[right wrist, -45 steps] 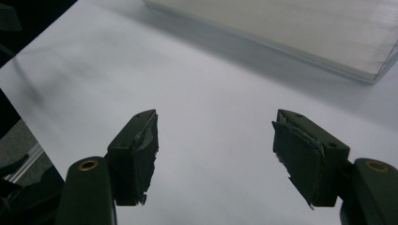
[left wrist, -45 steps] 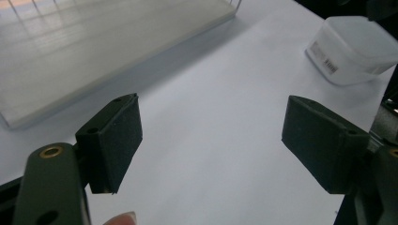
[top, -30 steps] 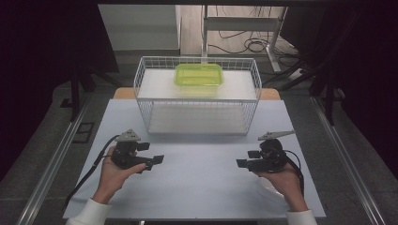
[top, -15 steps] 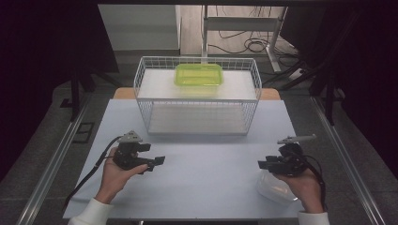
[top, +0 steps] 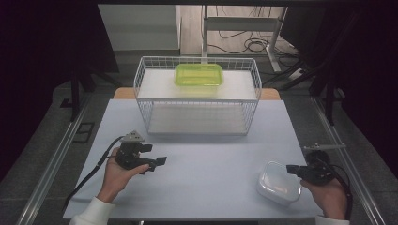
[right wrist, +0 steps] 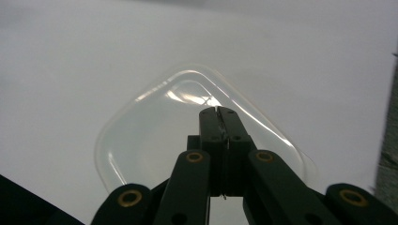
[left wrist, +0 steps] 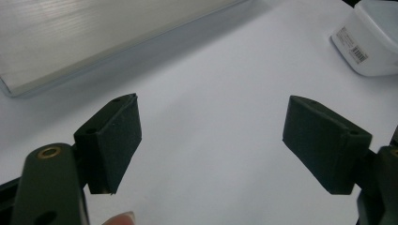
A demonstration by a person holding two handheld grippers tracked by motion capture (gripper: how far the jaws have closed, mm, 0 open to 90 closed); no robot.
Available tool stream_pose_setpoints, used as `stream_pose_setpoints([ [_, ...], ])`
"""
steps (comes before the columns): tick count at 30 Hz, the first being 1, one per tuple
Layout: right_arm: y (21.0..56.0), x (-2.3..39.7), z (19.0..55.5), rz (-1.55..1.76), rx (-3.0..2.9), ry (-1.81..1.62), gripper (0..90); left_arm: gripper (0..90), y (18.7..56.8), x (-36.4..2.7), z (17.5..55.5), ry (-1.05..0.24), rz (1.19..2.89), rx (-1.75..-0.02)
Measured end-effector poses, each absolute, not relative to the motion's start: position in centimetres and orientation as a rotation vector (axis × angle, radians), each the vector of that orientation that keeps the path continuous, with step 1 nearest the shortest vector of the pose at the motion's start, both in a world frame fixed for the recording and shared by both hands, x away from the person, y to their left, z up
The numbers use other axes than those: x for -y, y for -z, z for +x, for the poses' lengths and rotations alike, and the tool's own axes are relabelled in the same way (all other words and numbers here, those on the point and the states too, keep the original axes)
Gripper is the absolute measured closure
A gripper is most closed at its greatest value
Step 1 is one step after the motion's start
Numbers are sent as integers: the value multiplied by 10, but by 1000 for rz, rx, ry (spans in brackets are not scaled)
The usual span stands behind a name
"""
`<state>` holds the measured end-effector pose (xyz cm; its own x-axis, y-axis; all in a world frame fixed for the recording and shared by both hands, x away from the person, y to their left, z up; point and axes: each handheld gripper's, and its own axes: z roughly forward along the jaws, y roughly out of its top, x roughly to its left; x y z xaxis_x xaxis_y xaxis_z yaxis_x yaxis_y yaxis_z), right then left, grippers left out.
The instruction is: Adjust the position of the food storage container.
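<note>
Clear container [left wrist: 375,37]: white barcode sticker [left wrist: 353,44] on side, print unreadable.

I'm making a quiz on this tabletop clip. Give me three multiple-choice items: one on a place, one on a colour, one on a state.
1. Where is the green box?
A. on the basket's upper shelf
B. on the table by the left tool
C. in the left tool

2. What colour is the tub by the right tool?
A. red
B. clear white
C. black

3. How do the left tool's jaws stand?
A. clamped on a lid
B. shut empty
C. wide apart, empty

Answers:
1 A, it sits high inside the wire frame.
2 B, the table shows through it.
3 C, bare table lies between the pads.
</note>
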<state>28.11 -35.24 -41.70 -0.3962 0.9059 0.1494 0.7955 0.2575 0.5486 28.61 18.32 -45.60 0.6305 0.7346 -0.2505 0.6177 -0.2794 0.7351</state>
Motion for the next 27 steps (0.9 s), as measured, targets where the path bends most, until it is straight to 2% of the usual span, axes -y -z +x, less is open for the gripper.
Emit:
stream_pose_setpoints([
  [6, 414, 371, 269, 1662, -2246, -731, 893, 190, 460, -182, 286, -167, 1998, -1073],
  [14, 432, 394, 258, 1769, -2226, -592, 892, 191, 462, -179, 286, -157, 2009, -1071],
  [27, 445, 377, 264, 1774, -2323, -553, 893, 190, 465, -177, 287, -150, 2021, -1072],
])
